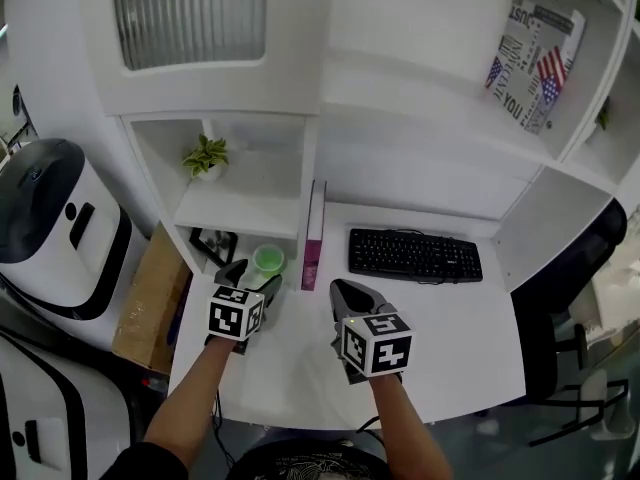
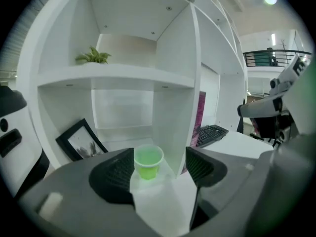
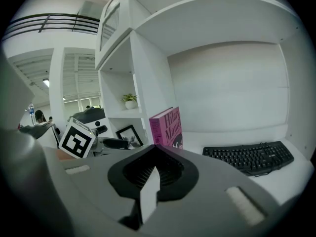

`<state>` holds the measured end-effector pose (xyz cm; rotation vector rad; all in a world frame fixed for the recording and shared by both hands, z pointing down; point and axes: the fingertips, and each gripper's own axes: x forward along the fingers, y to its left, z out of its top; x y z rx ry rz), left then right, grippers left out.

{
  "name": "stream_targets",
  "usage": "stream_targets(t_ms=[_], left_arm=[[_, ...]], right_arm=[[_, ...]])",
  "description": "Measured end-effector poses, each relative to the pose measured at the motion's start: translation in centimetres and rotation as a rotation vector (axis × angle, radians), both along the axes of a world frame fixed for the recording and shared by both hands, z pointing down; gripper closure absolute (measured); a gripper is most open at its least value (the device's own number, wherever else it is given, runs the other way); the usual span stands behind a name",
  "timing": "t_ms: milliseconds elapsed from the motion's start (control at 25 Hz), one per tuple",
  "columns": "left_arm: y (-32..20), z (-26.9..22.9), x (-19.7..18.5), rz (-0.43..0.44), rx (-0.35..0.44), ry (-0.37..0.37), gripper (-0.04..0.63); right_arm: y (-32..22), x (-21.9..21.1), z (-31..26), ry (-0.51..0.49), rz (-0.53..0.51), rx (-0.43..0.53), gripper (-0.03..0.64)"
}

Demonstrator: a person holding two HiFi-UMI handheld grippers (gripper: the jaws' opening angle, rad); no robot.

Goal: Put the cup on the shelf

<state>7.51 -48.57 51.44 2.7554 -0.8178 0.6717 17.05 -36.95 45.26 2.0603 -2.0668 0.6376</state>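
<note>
A small green cup [image 1: 268,259] stands upright on the white desk, at the mouth of the lower cubby beside the divider panel. In the left gripper view the cup [image 2: 148,162] sits just ahead of the jaws and between their lines, untouched. My left gripper [image 1: 253,275] [image 2: 159,172] is open right behind it. Above the cup runs the white shelf [image 1: 240,208] [image 2: 113,75]. My right gripper [image 1: 345,290] [image 3: 154,167] hovers over the desk middle, shut with nothing in it.
A potted plant [image 1: 205,155] stands on the shelf's left. A black picture frame [image 1: 212,245] leans in the lower cubby. A magenta book [image 1: 313,238] stands by the divider and a black keyboard [image 1: 415,255] lies to the right. A cardboard box [image 1: 150,298] is left of the desk.
</note>
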Motion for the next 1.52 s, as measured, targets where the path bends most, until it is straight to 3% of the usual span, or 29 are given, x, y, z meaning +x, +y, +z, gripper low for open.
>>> stream_targets(t_ms=[280, 560, 1000, 1160, 1520], left_arm=[[1.8, -6.0, -1.5, -0.061, 0.073, 0.081, 0.288], [4.1, -10.4, -3.8, -0.128, 0.152, 0.148, 0.373], [7.7, -12.2, -8.9, -0.235, 0.202, 0.118, 0.508], [8.4, -12.9, -10.4, -0.267, 0.216, 0.114, 0.593], [8.5, -13.3, -11.3, -0.3, 0.213, 0.118, 0.595]], right_arm=[[0.1, -0.5, -2.0, 0.027, -0.088, 0.042, 0.595], [0.9, -1.2, -3.3, 0.057, -0.152, 0.069, 0.595], [2.3, -2.9, -5.5, 0.12, -0.231, 0.122, 0.595], [2.6, -3.5, -6.1, 0.137, -0.249, 0.142, 0.595], [2.9, -3.2, -7.0, 0.146, -0.246, 0.155, 0.595]])
